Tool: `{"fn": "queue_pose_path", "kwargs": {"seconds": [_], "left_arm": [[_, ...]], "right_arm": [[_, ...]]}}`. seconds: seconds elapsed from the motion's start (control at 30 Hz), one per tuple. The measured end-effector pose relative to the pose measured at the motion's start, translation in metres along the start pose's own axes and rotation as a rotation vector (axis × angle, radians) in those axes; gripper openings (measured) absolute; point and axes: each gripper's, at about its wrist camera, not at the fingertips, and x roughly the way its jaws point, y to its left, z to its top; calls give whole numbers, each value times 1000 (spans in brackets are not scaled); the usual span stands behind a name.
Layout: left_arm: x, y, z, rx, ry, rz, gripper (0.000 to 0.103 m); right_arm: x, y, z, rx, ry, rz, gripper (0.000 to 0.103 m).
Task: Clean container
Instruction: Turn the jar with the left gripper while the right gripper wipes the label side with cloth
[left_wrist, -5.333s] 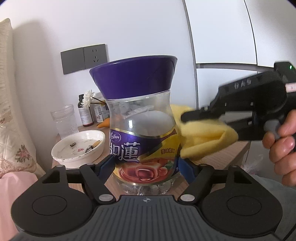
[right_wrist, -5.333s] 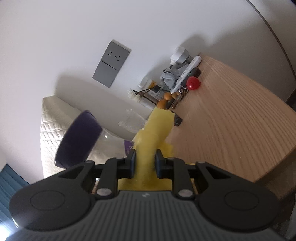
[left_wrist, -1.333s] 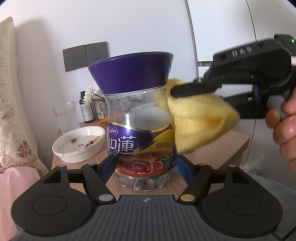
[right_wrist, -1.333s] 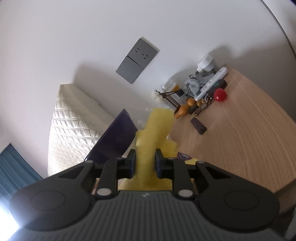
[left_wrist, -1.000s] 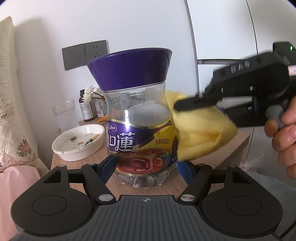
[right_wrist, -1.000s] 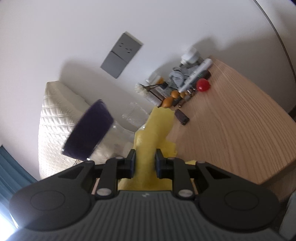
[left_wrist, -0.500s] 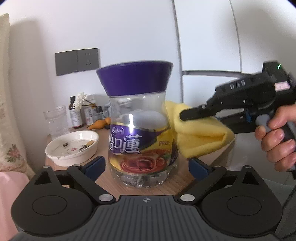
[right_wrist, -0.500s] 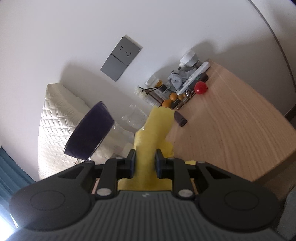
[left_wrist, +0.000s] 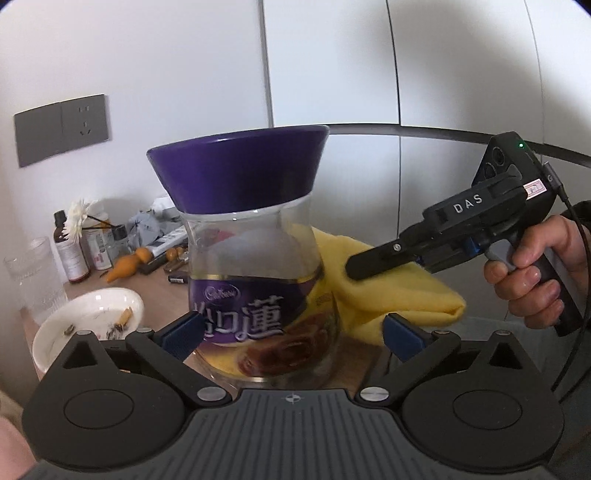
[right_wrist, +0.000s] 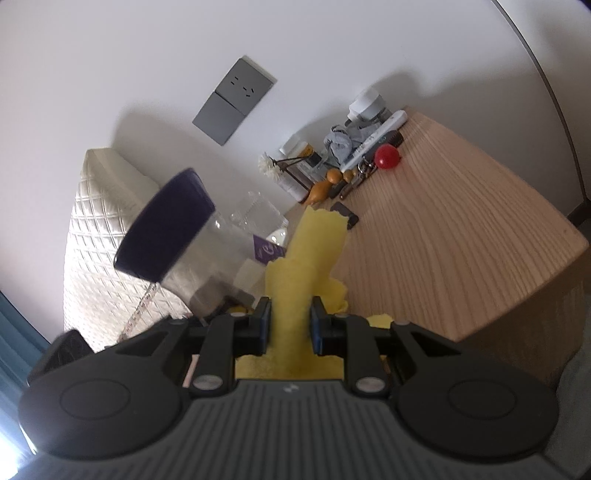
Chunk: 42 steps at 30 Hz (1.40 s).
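Now the left claw (left_wrist: 291, 338) is opening off the jar (left_wrist: 258, 280); the right claw (right_wrist: 290, 328) stays clenched on the cloth (right_wrist: 314, 251).

Light wood surface (right_wrist: 461, 236), grain running toward the wall. Jar (left_wrist: 255, 266) w/ purple lid stands upright on it near front edge. White dish (left_wrist: 88, 321) beside the jar w/ cigarette butts in it, ribbed glass (left_wrist: 33, 273) behind the dish. Along the wall: brown bottle (left_wrist: 70, 247), white flower (left_wrist: 77, 218), orange gourd (left_wrist: 127, 267), red ball (right_wrist: 387, 156), remote (right_wrist: 373, 142), small dark bits.
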Motion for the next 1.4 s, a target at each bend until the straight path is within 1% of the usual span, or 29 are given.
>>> {"fn": "queue_pose_path", "kwargs": {"seconds": [0.07,0.17,0.27,0.33,0.4,0.5,0.67,0.77,0.93,1.13,1.27,1.4], "left_arm": [[0,6,1,1,-6,-18,103],[2,16,3,2,-28,-8,103],[12,30,5,-28,-14,-58,103],[17,33,6,-19,6,-110,103],[23,36,5,6,11,-121,103],[31,43,5,-11,23,-149,103],[36,44,5,-29,28,-146,103],[35,44,6,-82,26,-119,103],[30,34,4,-107,33,-37,103],[17,14,-1,-141,30,65,103],[22,3,0,-157,38,127,103],[27,-13,0,-145,47,202,103]], "right_arm": [[1,1,-1,-8,1,-2,22],[3,5,-4,-19,-2,-8,22],[3,8,-5,-28,-7,-13,23],[2,9,-6,-31,-14,-14,22],[2,10,-7,-39,-17,-14,22],[1,13,-8,-85,-21,-23,22],[6,17,-10,-121,-22,-36,23],[9,21,-11,-135,-33,-53,23],[17,17,-6,-103,-40,-47,23],[25,7,2,-73,-38,-6,23],[29,0,10,-62,-37,14,22],[32,-6,18,-53,-29,32,22]]}}
